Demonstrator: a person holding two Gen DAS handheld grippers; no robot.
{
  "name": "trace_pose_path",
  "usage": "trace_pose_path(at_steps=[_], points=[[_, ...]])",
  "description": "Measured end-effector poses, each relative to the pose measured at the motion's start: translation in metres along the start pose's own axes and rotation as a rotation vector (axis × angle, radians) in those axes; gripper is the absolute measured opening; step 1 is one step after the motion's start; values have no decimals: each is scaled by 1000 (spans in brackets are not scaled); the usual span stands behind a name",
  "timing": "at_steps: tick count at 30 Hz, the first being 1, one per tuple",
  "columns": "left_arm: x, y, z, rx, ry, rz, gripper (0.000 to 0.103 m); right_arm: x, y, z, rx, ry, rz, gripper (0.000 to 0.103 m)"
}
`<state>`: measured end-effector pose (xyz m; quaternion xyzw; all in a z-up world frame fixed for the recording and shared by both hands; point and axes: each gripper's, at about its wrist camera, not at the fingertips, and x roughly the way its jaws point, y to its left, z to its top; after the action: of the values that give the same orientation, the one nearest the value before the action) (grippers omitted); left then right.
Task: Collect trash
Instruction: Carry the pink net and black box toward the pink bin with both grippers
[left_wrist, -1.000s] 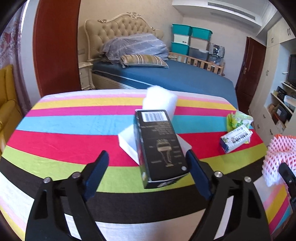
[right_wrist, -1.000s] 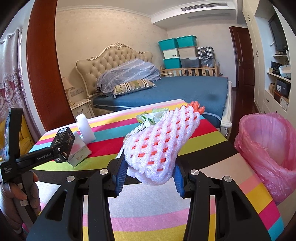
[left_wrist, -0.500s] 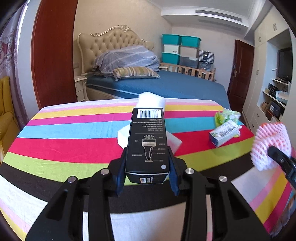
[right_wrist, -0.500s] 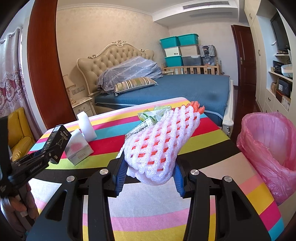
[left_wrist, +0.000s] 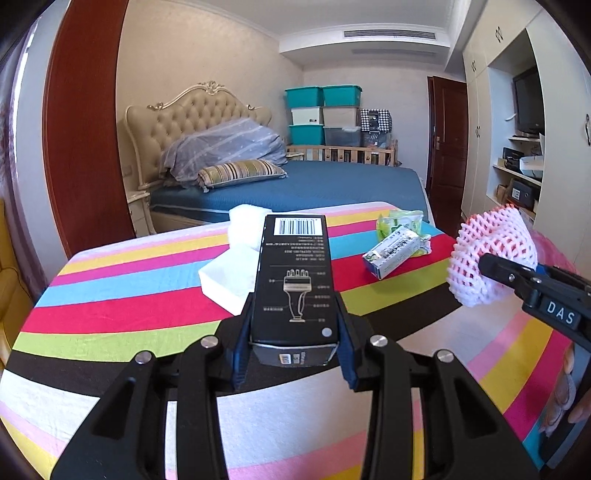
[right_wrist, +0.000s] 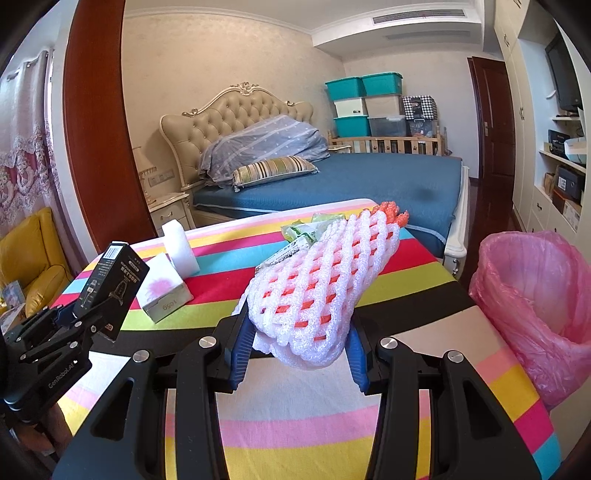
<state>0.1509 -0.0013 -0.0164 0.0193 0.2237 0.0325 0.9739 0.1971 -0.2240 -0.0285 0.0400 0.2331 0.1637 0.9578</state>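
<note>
Above the striped table, the left gripper pinches a black box and the right gripper squeezes a foam net; both should travel level, grips firm, to the pink-lined bin at the right.

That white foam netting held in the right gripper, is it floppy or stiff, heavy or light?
The foam netting is probably soft and springy: it bulges around the right gripper. It sticks out unsupported without drooping, so likely very light. Its open mesh looks easy to crush.

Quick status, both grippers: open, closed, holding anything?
Left gripper: closed on the black box.
Right gripper: closed on the foam fruit net.
</note>
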Motion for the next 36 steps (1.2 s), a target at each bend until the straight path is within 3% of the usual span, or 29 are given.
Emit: trace_pose_path(at_steps=[17, 25, 36], points=[[-15, -19, -7, 52, -15, -38, 38, -31, 3, -11, -78, -5, -24, 43], [-19, -50, -4, 108, 10, -144, 38, -51, -24, -20, -63, 0, -46, 43], [-17, -127, 6, 223, 55, -318, 38, -84, -77, -21, -55, -41, -176, 44]])
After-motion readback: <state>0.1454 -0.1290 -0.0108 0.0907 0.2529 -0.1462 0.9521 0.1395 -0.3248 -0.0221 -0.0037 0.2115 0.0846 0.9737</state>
